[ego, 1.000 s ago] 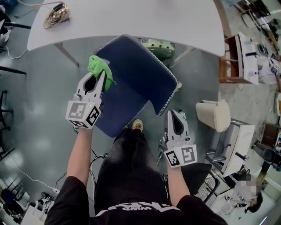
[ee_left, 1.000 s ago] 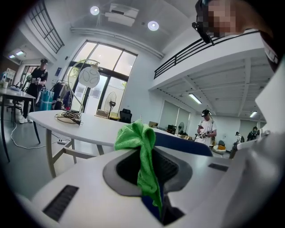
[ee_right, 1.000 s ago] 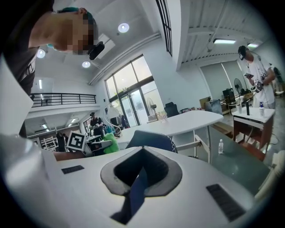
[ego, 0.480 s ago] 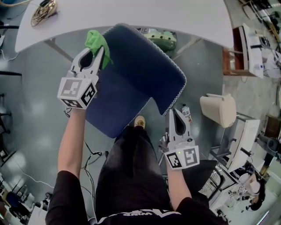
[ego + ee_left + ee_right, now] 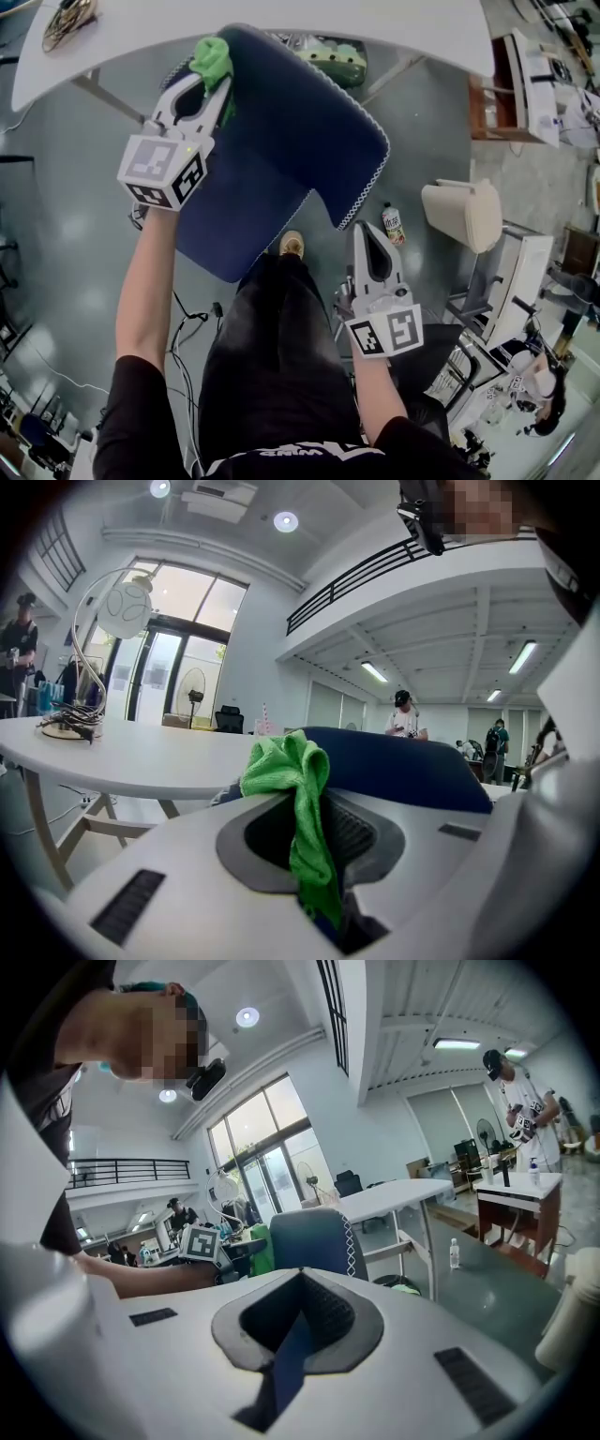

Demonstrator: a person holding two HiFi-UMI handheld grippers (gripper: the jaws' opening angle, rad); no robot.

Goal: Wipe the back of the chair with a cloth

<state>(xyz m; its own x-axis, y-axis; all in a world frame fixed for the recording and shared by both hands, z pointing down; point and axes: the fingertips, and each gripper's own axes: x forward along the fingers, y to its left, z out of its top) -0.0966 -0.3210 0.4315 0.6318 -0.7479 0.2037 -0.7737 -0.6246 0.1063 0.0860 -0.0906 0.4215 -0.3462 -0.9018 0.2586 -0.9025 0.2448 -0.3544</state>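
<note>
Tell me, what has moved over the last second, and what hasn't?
The left gripper, shut on the green cloth, slid along the edge of the chair back, away from the person and toward the white table. It kept hold of the cloth throughout. The right gripper stayed low beside the chair, shut and empty.

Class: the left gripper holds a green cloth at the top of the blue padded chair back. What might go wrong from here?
1. The green cloth bunches loose beyond the left gripper, which pinches only a narrow strip of it; rubbing may tug it free.
2. The right gripper, shut and empty, is off the blue padded chair back, so the unsteadied chair may shift.
</note>
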